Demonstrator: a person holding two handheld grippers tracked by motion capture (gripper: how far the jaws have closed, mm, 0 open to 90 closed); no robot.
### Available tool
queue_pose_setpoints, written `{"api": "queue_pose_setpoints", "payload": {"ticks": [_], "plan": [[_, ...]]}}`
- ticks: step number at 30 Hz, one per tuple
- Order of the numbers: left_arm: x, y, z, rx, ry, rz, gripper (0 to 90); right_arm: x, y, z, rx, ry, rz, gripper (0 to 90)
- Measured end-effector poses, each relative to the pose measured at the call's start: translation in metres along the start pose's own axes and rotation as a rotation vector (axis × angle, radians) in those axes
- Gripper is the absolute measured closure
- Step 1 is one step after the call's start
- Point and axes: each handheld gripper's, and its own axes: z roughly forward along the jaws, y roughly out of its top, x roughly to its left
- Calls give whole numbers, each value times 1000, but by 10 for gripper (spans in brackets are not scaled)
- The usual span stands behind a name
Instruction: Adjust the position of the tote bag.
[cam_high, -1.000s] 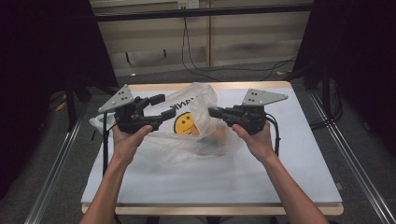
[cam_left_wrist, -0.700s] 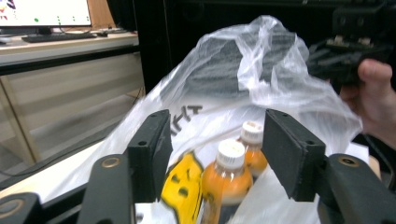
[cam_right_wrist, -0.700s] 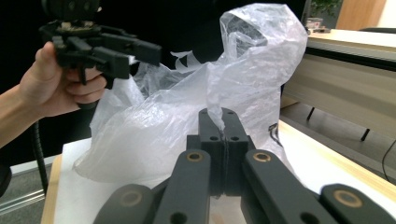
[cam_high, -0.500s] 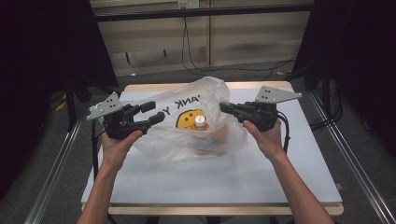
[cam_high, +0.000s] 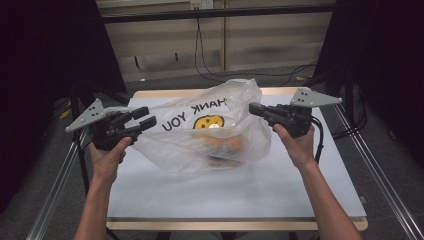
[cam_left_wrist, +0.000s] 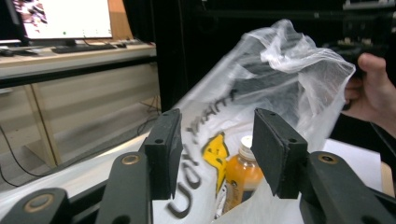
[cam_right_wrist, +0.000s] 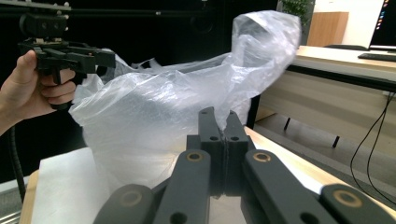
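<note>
A clear plastic bag (cam_high: 215, 127) printed with "THANK YOU" and a yellow smiley hangs stretched between my two grippers above the white table (cam_high: 225, 195). Inside it lies an orange bottle (cam_left_wrist: 238, 175) with a white cap. My right gripper (cam_high: 253, 108) is shut on the bag's edge, and the film rises from its closed jaws (cam_right_wrist: 223, 121). My left gripper (cam_high: 146, 117) is at the bag's left edge. Its jaws have just been closing and stand apart (cam_left_wrist: 217, 135), with the bag's film loose between them and not pinched.
Metal rails (cam_high: 55, 195) run along both sides of the table, which has a wooden rim. Cables (cam_high: 210, 60) lie on the floor behind it. A lit monitor (cam_left_wrist: 65, 18) stands on a far desk.
Both hands have moved apart, the left one leftward and the right one rightward. The bag has been spread wider between them and its printed side now faces up.
</note>
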Motion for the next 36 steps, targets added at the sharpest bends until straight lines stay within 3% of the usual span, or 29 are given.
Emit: {"api": "queue_pose_setpoints", "payload": {"ticks": [3,5,7,8,14,17,19,24,25,26,28,30,32,35,36], "plan": [[4,1,-9,-19,15,-17,505,-1,0,-2,-1,-9,-7,900],[8,3,-24,-35,41,-21,484,-3,0,-3,2,-18,-5,900],[9,3,-27,-41,40,-22,473,-4,-1,-3,-3,-21,-2,900],[11,4,-33,-49,66,-29,463,-4,0,-4,-4,-24,-2,900],[20,6,-57,-101,108,-45,427,-8,2,-11,-27,-48,5,900],[23,5,-64,-95,136,-34,408,-10,2,-12,-22,-55,-3,900],[24,5,-66,-87,160,-29,369,-12,1,-13,-22,-60,2,900],[28,-3,-54,-30,130,-38,331,-13,2,-15,-35,-65,10,900],[29,-9,-42,-9,115,-51,331,-14,2,-16,-37,-66,5,900],[29,-12,-35,-2,109,-61,342,-13,2,-16,-35,-66,7,900],[27,-16,-26,27,112,-33,450,-14,3,-17,-38,-64,1,900],[28,-18,-21,35,68,-41,727,-14,3,-19,-41,-68,-1,900],[26,-19,-17,38,44,-39,875,-14,4,-20,-45,-66,2,900],[25,-19,-12,1,-15,-59,895,-16,4,-24,-48,-69,6,899],[24,-20,-11,-1,-11,-58,896,-16,5,-25,-49,-73,4,899]]}}
